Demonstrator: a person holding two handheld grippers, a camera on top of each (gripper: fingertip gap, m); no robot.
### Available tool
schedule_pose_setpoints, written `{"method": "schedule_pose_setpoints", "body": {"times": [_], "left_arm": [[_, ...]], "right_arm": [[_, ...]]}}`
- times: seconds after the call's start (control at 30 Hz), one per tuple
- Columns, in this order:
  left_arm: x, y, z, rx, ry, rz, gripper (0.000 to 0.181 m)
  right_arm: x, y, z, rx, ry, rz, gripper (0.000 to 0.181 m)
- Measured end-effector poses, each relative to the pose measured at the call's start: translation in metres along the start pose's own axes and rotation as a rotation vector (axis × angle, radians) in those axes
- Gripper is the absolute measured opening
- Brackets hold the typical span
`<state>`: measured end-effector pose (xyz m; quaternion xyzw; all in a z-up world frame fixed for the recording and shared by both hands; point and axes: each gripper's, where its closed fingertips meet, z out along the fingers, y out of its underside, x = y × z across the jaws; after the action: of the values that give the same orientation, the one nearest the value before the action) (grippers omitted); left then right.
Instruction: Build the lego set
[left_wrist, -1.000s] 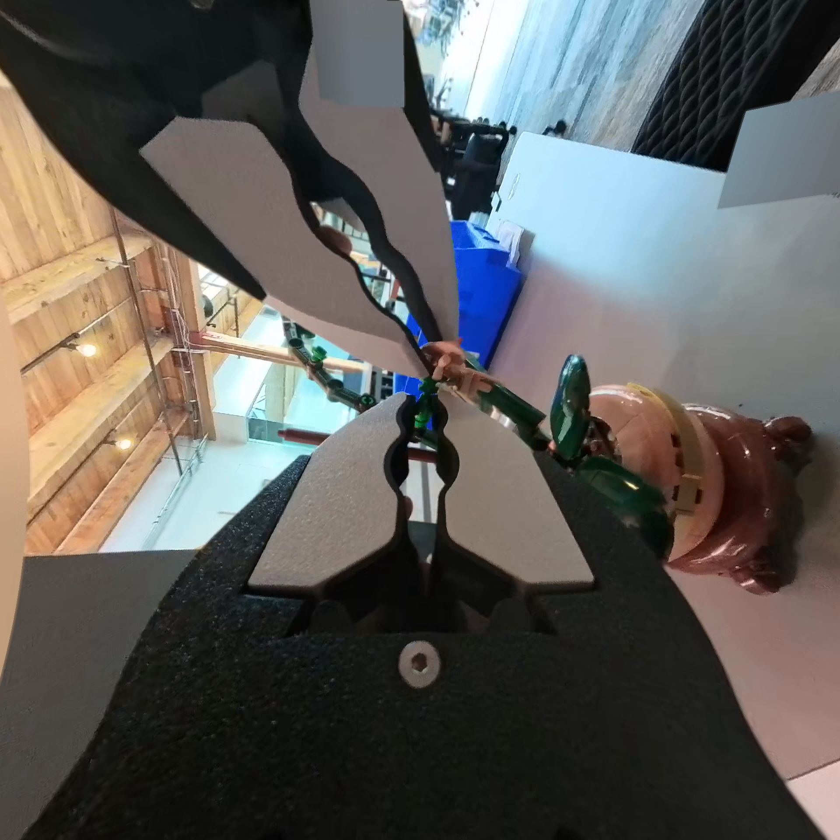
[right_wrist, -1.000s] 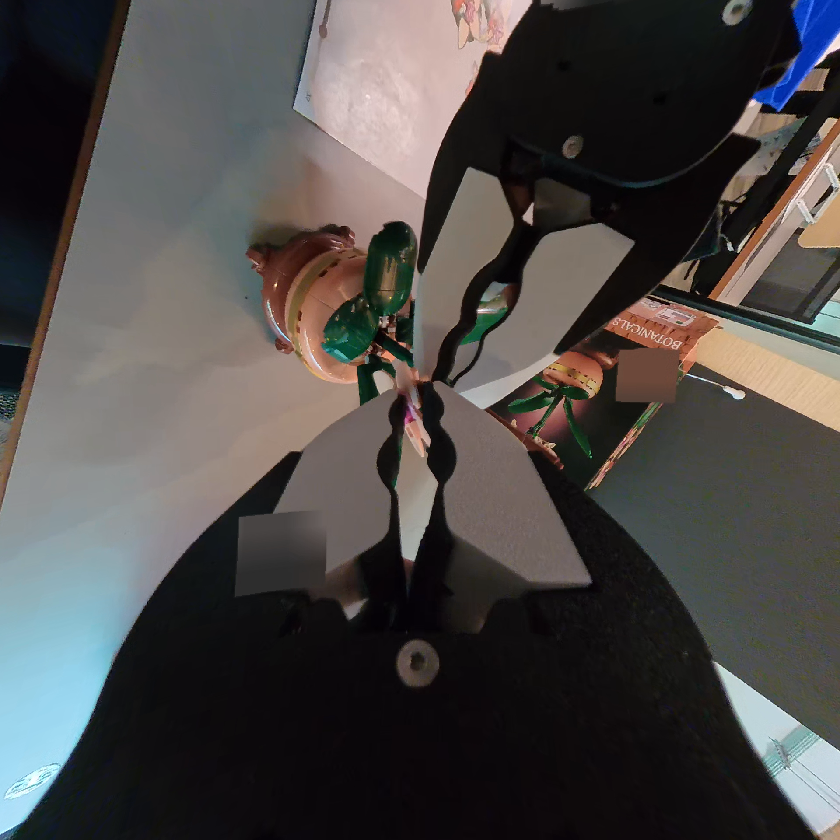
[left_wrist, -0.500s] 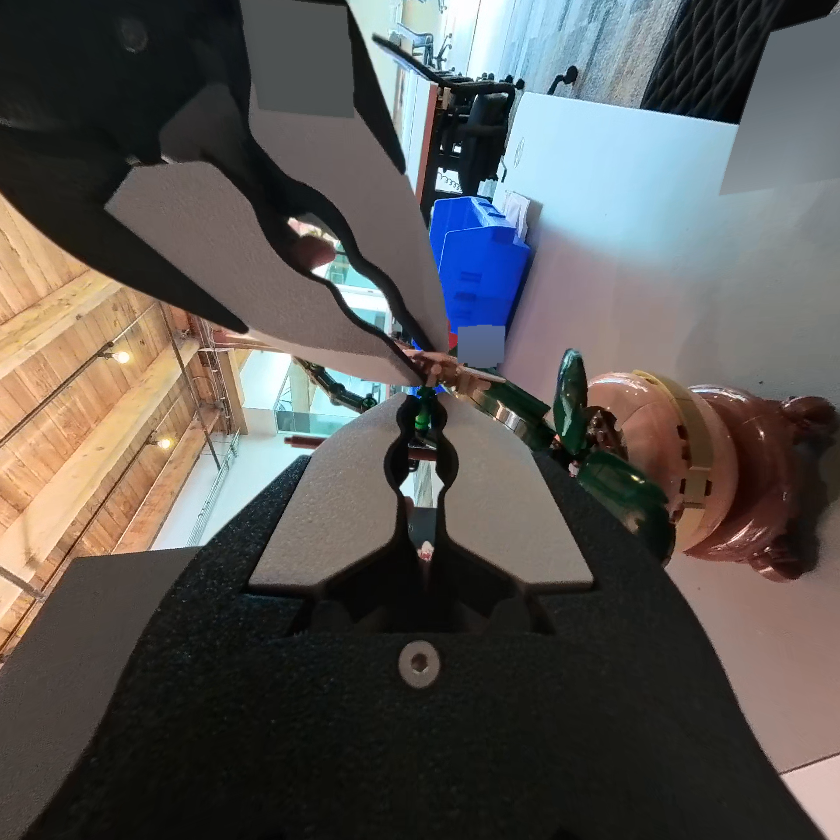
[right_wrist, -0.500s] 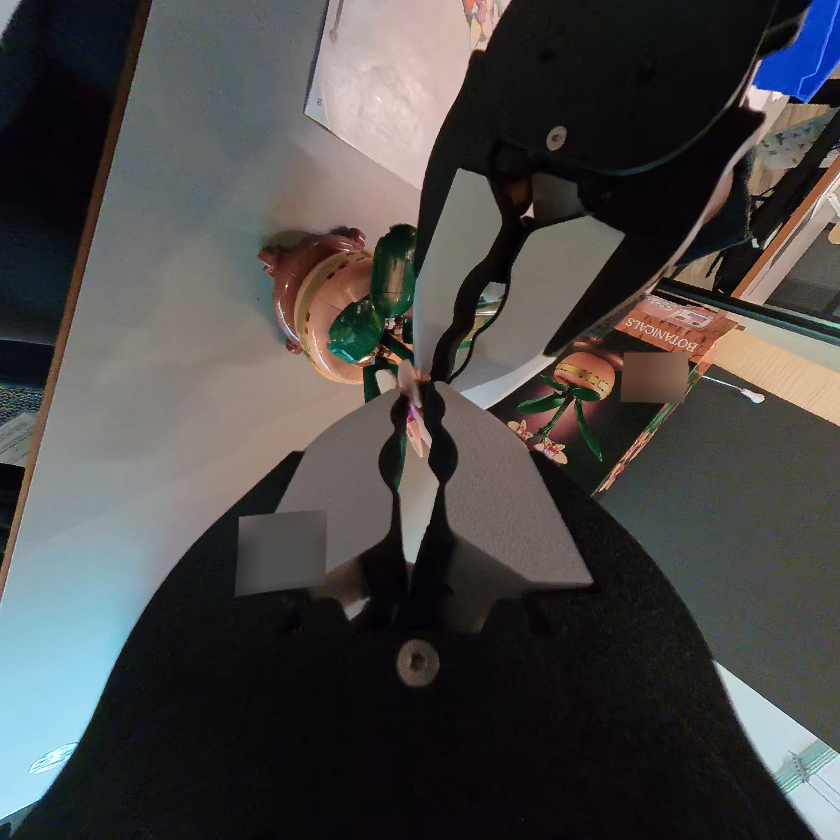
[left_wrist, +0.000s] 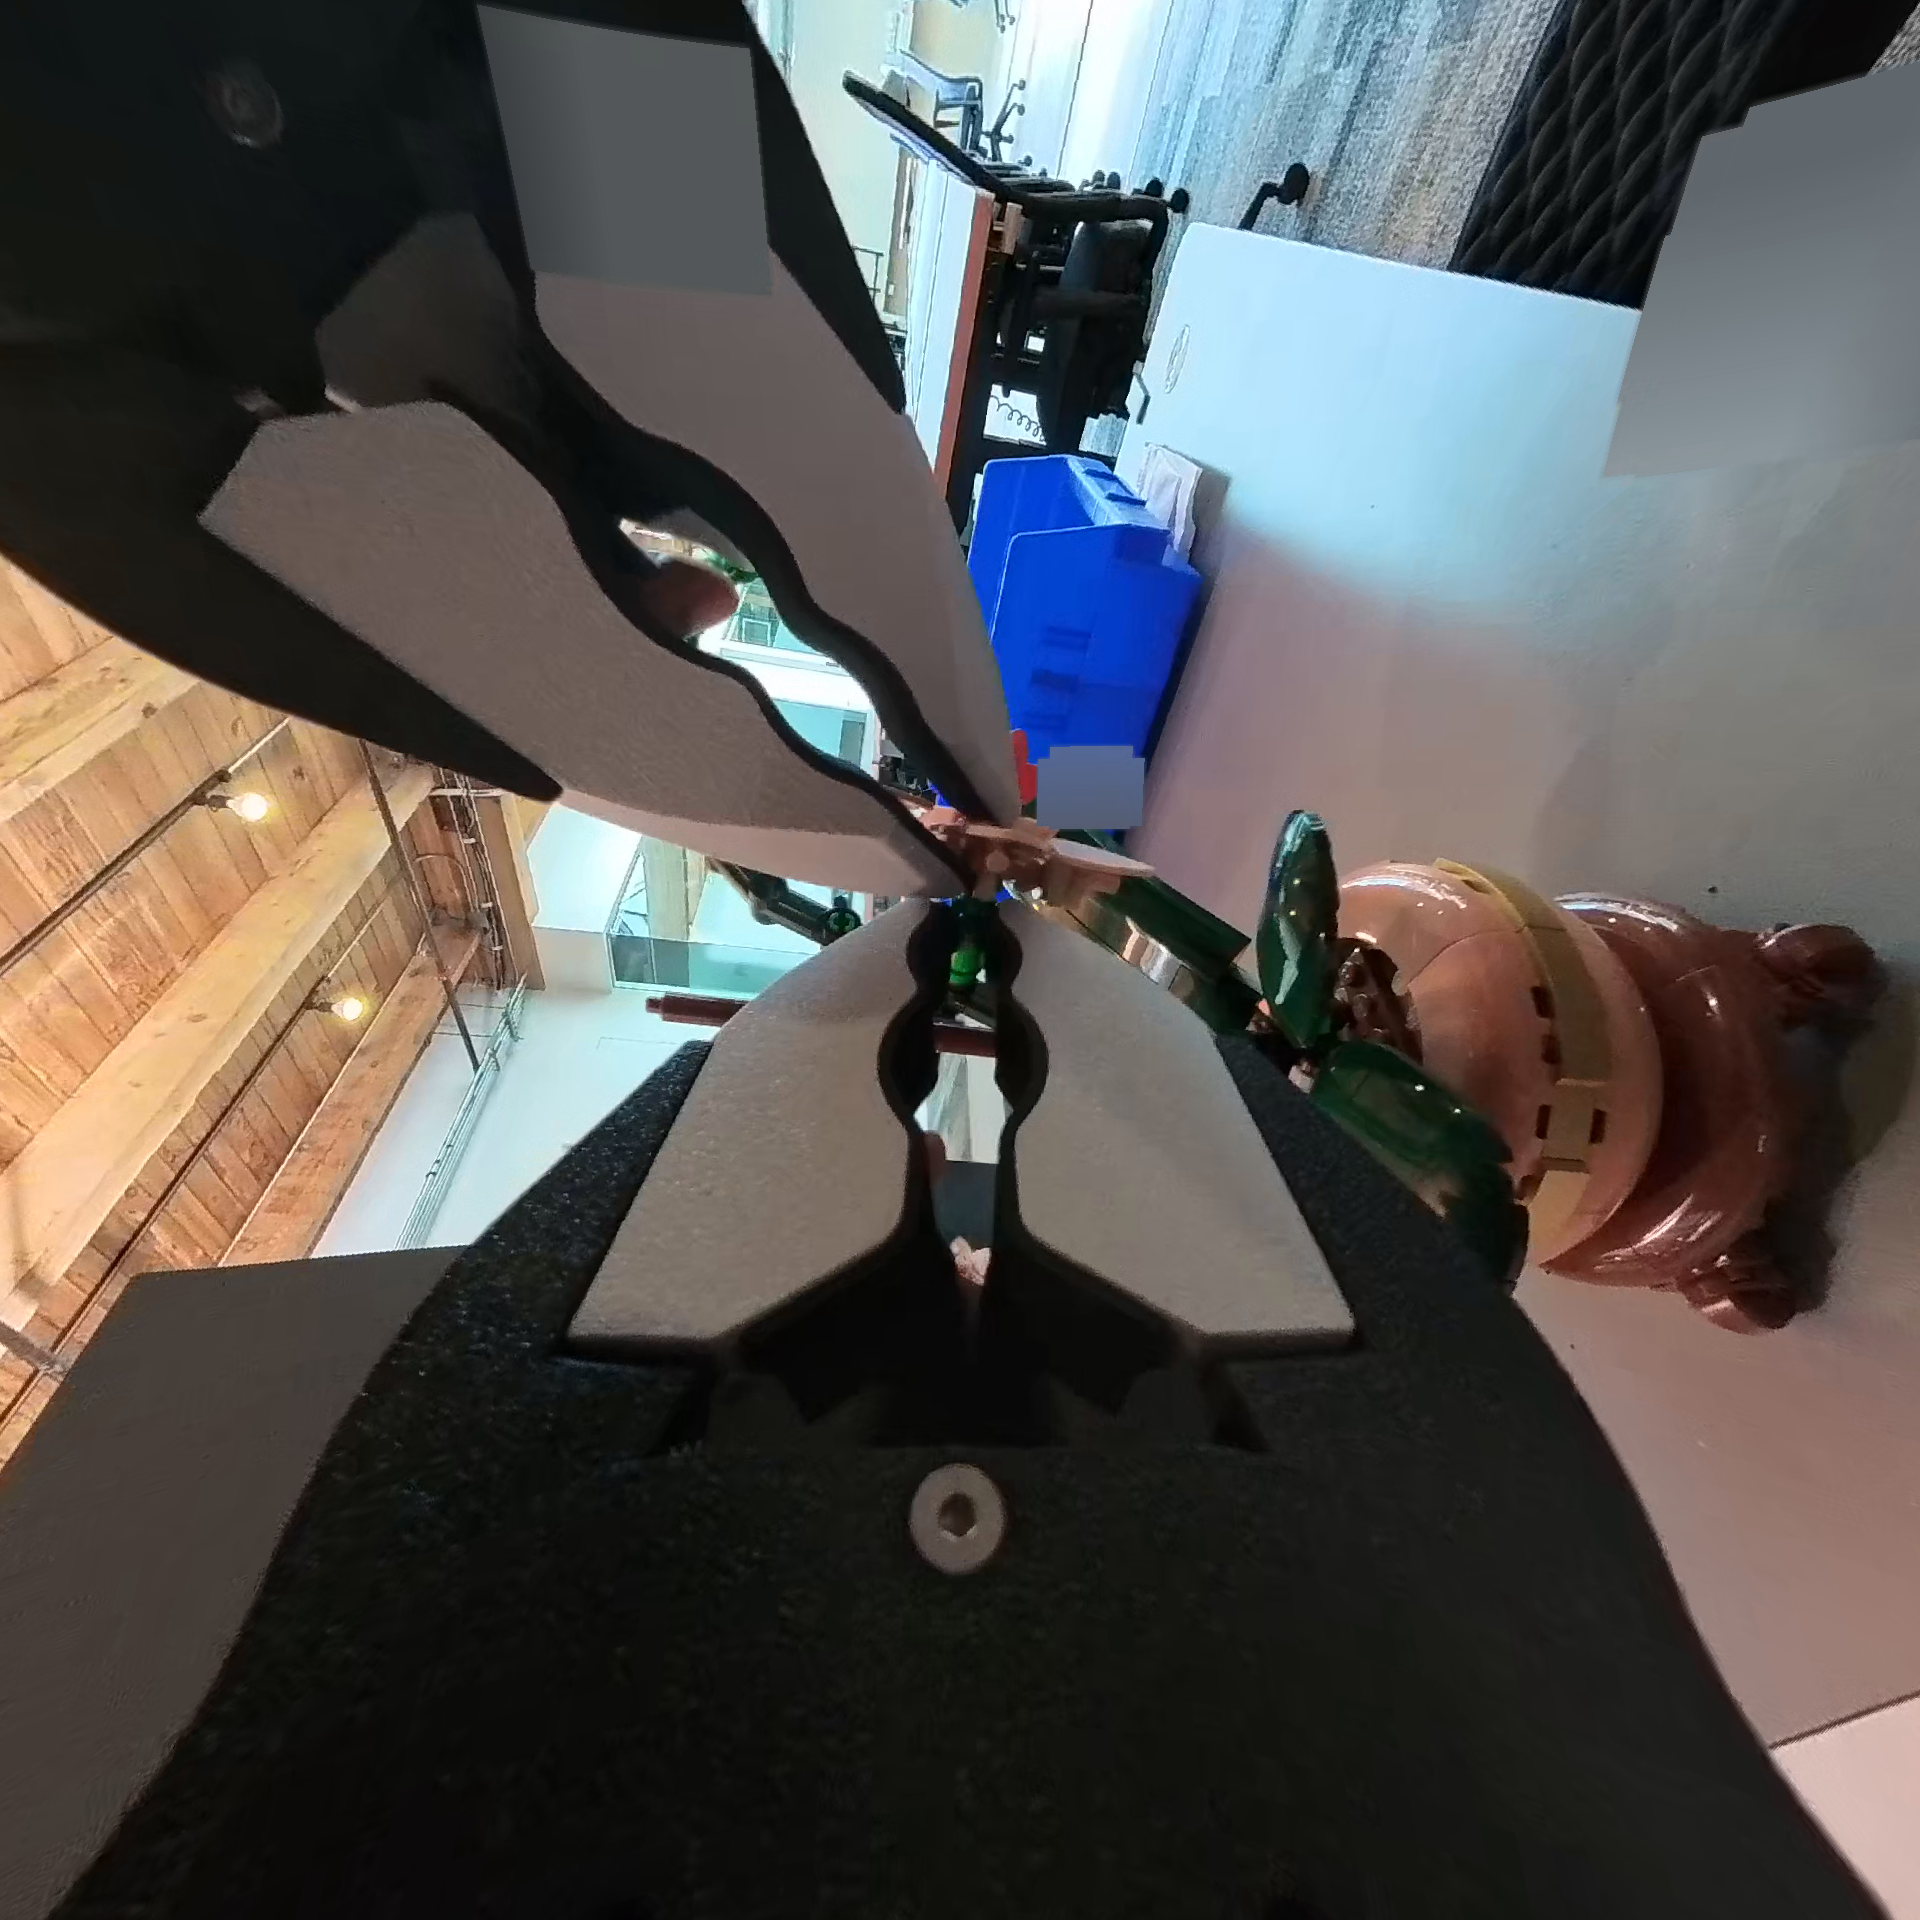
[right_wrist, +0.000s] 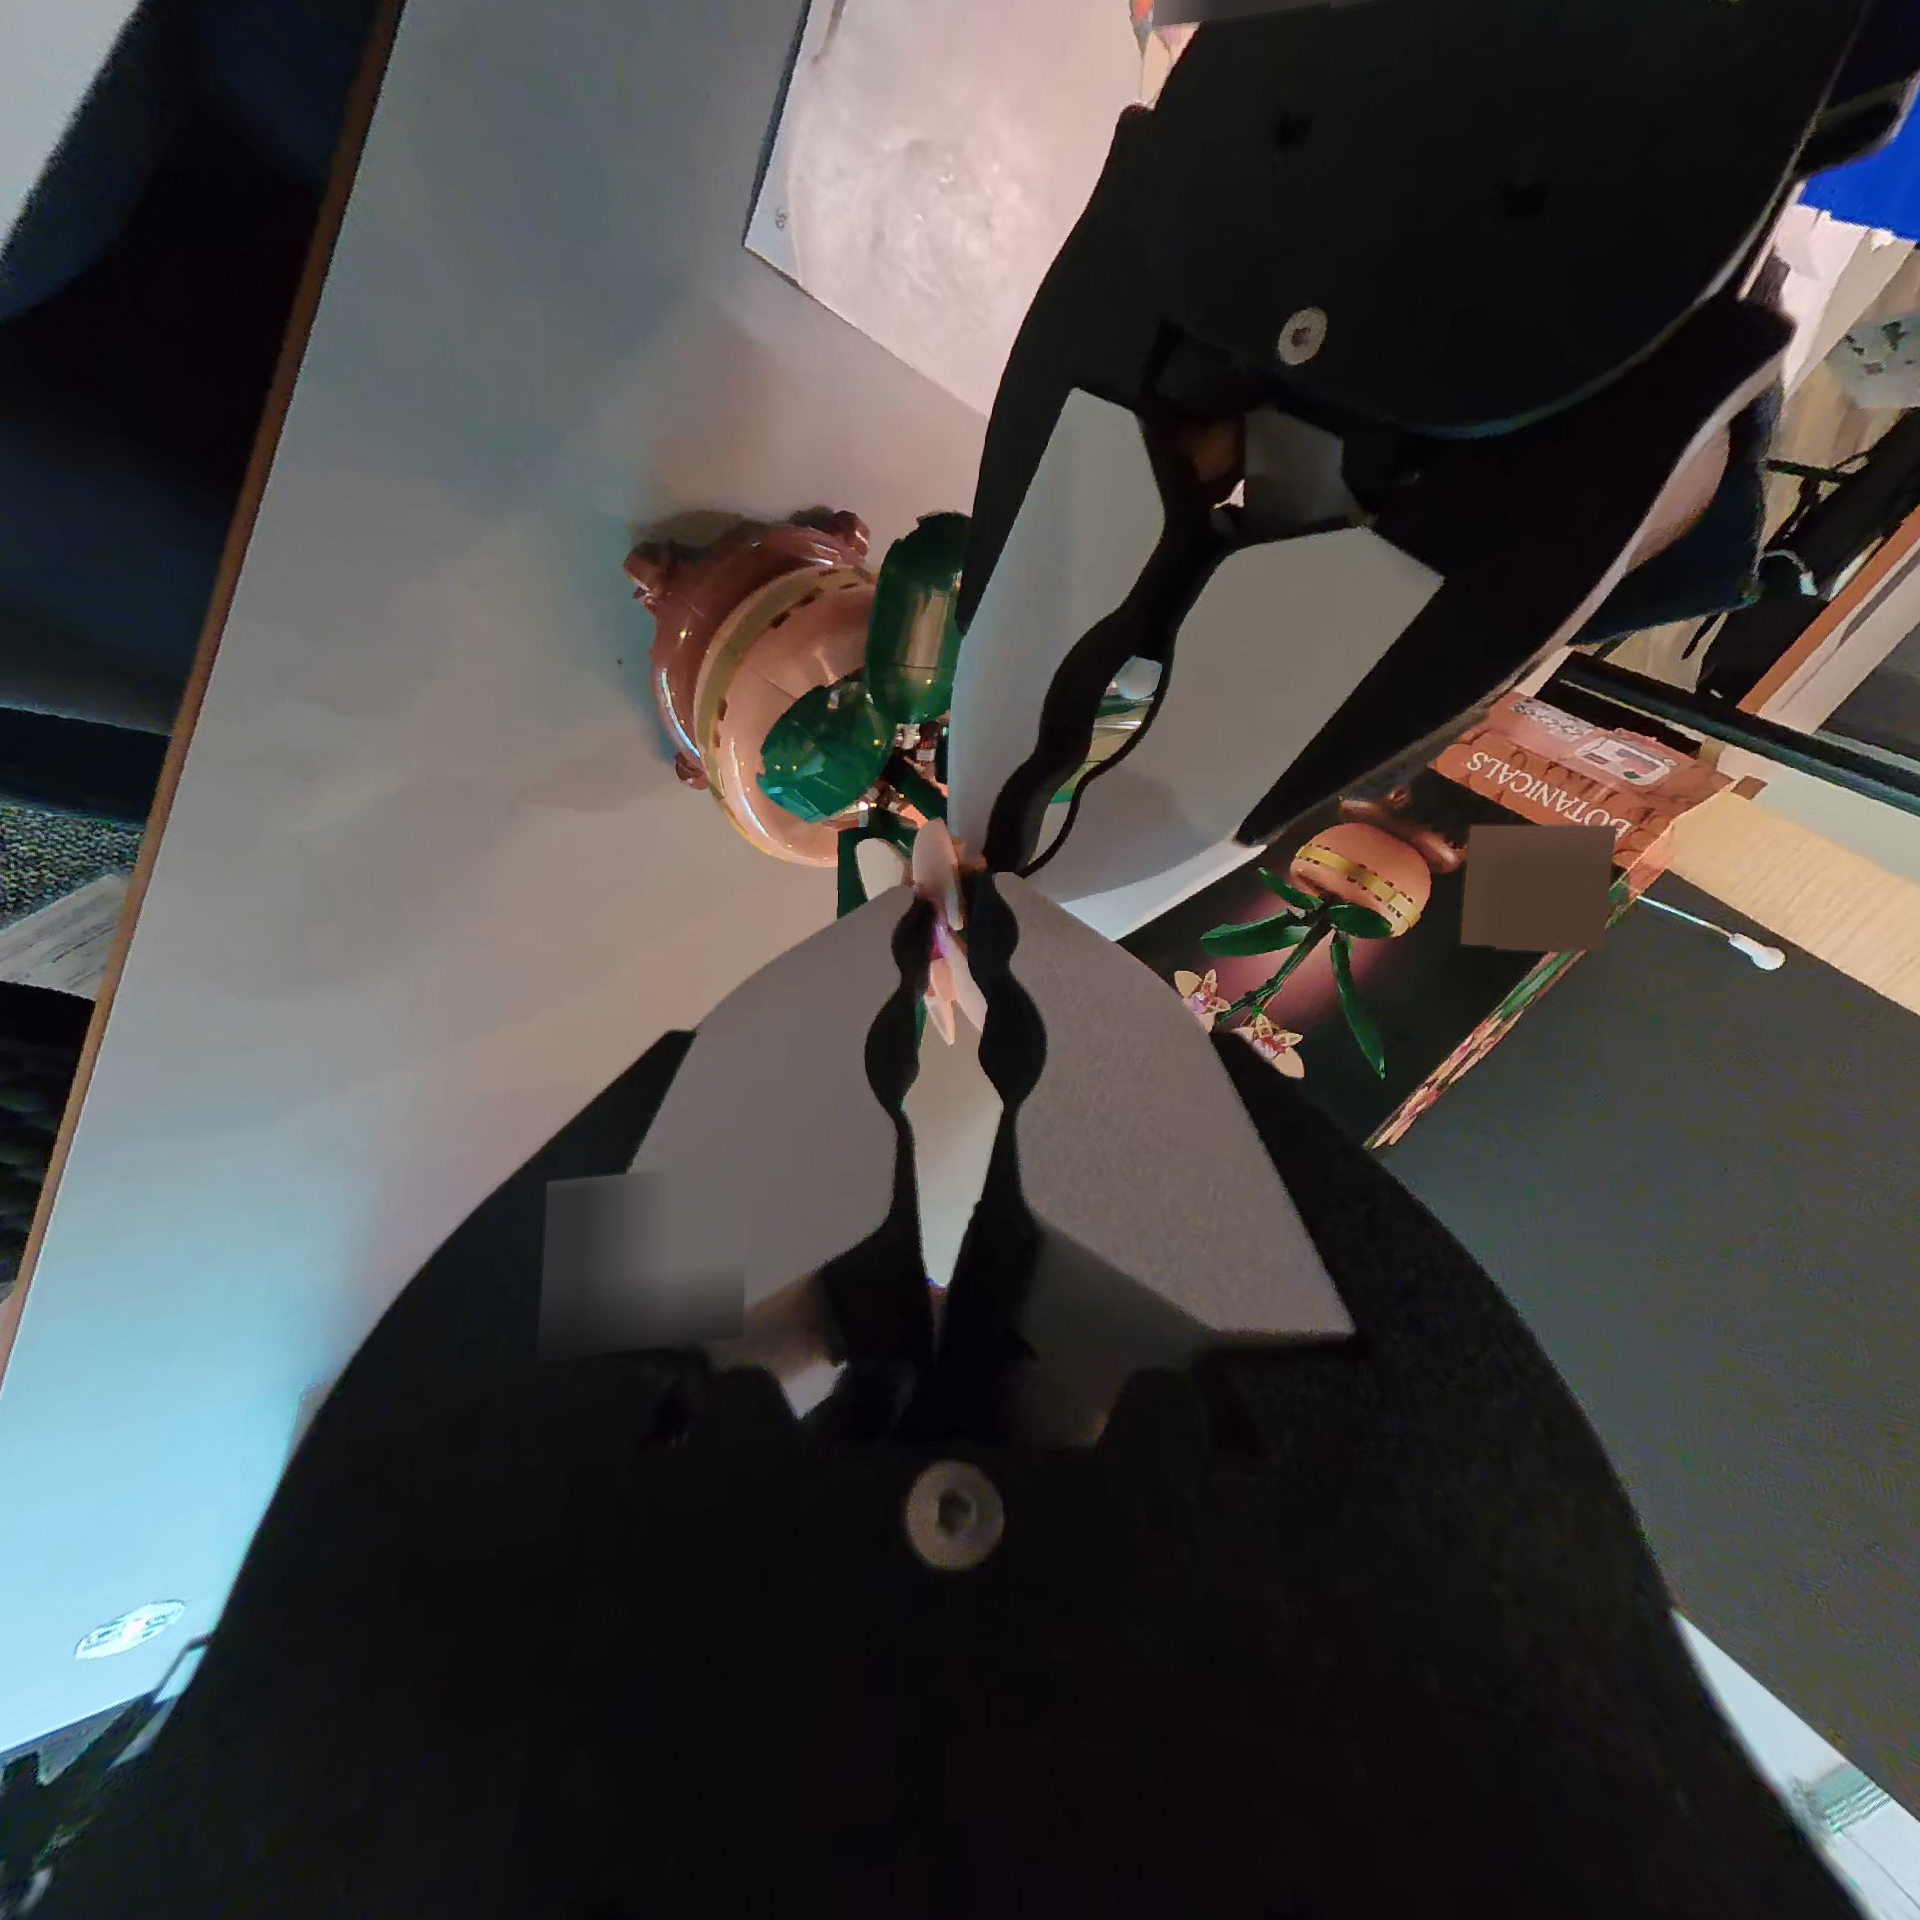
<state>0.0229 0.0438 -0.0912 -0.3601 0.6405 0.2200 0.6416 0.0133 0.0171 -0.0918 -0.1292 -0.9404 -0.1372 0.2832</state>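
Pink and pale, the small flower piece (right_wrist: 948, 940) sits pinched between the tips of your right gripper (right_wrist: 951, 914), whose jaws are drawn narrow around it. In the left wrist view the same flower (left_wrist: 1013, 854) shows at the meeting point of the two tools, with your right gripper (left_wrist: 961, 836) reaching in from 11 o'clock. Your left gripper (left_wrist: 966, 935) is also drawn narrow, nipping a thin green stem (left_wrist: 966, 951) right at its tips, just under the flower. The stem runs off toward 4 o'clock into the dark green leaves (left_wrist: 1294, 961) and the brown and tan pot (left_wrist: 1590, 1091), which stands on the white table (left_wrist: 1455, 623). In the right wrist view the pot (right_wrist: 748, 675) is at 10 o'clock from the tips, your left gripper (right_wrist: 997, 862) comes down from 1 o'clock, and the set's box (right_wrist: 1403, 914) is at 3 o'clock. A blue bin (left_wrist: 1081, 613) sits beyond the table edge at 12 o'clock.
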Motion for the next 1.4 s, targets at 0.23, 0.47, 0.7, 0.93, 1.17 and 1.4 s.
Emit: {"method": "schedule_pose_setpoints", "body": {"times": [0.23, 0.47, 0.7, 0.93, 1.17, 1.4], "left_arm": [[0.000, 0.001, 0.000, 0.001, -0.003, -0.026, 0.004], [0.001, -0.002, -0.001, 0.009, -0.008, -0.041, 0.004], [0.001, -0.002, -0.002, 0.013, -0.020, -0.096, 0.005], [0.001, -0.002, -0.003, 0.030, -0.023, -0.135, 0.005], [0.002, -0.003, -0.002, 0.039, -0.020, -0.171, 0.005], [-0.003, 0.009, -0.003, 0.009, -0.011, -0.198, 0.006]], "right_arm": [[0.002, 0.001, 0.001, -0.008, -0.023, -0.062, 0.007], [0.000, -0.001, 0.000, 0.006, -0.035, -0.129, 0.007], [0.001, 0.000, 0.000, 0.032, -0.054, -0.168, 0.007], [0.001, -0.001, 0.001, 0.057, -0.045, -0.199, 0.007], [-0.001, -0.001, 0.001, 0.095, -0.052, -0.222, 0.007], [0.010, 0.005, 0.003, 0.058, 0.058, -0.173, 0.007]]}}
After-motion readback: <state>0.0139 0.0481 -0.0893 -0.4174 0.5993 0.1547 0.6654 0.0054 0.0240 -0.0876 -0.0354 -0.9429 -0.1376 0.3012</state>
